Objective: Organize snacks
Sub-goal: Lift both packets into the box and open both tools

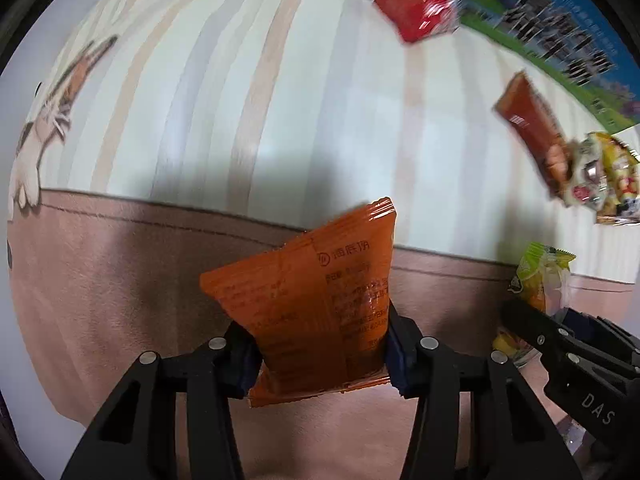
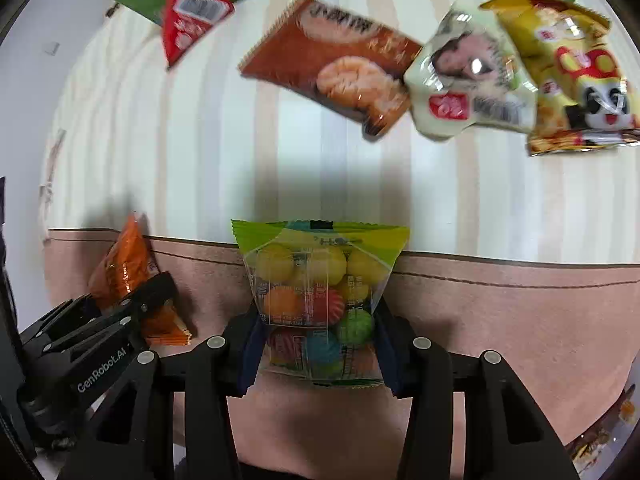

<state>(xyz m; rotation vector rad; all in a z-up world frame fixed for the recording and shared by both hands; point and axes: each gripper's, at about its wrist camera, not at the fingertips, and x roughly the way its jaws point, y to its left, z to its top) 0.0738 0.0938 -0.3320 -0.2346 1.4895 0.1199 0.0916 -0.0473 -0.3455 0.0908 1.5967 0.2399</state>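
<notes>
My left gripper (image 1: 318, 354) is shut on an orange snack packet (image 1: 316, 304) and holds it above the pink band of the cloth; it also shows in the right wrist view (image 2: 124, 272). My right gripper (image 2: 318, 356) is shut on a clear green-topped bag of coloured candies (image 2: 320, 296), seen at the right in the left wrist view (image 1: 538, 280). On the striped cloth farther off lie a red packet (image 2: 188, 20), a brown pastry packet (image 2: 340, 64), a pale green packet (image 2: 472, 84) and a yellow panda packet (image 2: 576, 76).
The striped cloth (image 2: 200, 140) has a pink border (image 2: 500, 312) near me. A blue and green printed board (image 1: 560, 32) lies along the far edge. A cat picture (image 1: 52, 112) is at the left of the cloth. More wrappers (image 2: 604, 428) show at the lower right.
</notes>
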